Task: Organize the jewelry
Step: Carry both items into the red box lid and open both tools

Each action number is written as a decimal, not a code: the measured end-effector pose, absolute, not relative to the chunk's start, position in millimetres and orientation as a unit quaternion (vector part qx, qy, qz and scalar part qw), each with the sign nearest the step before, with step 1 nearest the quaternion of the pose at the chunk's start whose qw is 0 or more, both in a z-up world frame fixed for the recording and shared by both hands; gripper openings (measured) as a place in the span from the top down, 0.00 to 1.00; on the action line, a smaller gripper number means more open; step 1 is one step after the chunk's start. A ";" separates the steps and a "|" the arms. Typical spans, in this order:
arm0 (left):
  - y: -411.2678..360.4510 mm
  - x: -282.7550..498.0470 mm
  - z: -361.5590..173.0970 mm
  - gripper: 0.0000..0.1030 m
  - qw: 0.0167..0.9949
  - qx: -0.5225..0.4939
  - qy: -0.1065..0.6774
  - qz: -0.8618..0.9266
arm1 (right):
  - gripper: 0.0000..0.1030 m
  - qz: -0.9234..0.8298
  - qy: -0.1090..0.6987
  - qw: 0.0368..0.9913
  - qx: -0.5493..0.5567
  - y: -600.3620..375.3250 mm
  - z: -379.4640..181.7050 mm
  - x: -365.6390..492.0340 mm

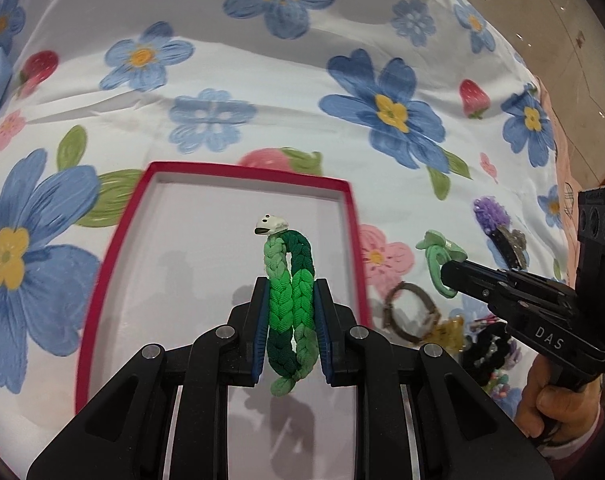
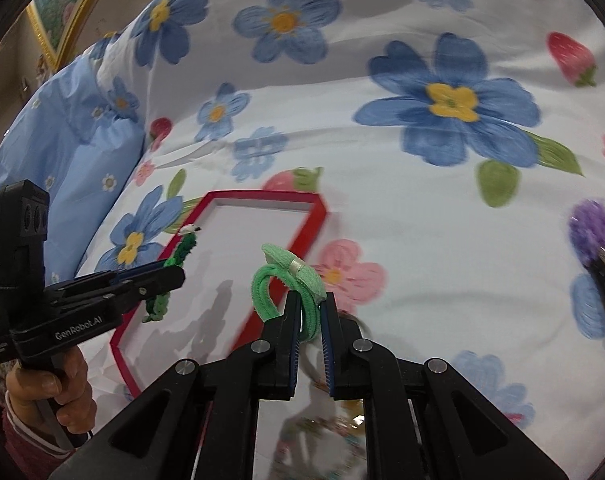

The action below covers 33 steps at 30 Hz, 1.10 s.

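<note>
Left tongs (image 1: 290,312) clamp the green braided bracelet (image 1: 290,280) above the red-rimmed box (image 1: 246,172). Right tongs (image 2: 310,312) grip the light-green hair tie (image 2: 290,280), apparently beside the box's right rim.

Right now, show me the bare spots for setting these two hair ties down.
The red-rimmed box has a bare white floor, below the left gripper and its braided green tie. Right of the box it's crowded: brown ring, purple clip, black scrunchie.
</note>
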<state>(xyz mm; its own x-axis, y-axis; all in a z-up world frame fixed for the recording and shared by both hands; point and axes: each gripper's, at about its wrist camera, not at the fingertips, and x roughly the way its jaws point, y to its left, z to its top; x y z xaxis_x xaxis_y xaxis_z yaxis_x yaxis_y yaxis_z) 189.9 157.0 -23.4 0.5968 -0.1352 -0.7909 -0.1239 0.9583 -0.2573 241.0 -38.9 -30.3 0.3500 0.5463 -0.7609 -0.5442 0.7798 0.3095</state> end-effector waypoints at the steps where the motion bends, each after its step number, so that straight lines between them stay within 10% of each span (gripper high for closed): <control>1: 160.5 189.1 -24.5 0.81 0.881 -0.145 0.449 -0.001 | 0.91 0.337 0.464 0.819 -0.001 -31.1 -31.2 241.9; 33: 220.4 238.4 -88.1 0.77 0.850 -0.127 0.508 0.054 | 0.86 0.338 0.511 0.782 -0.113 87.6 -97.5 291.8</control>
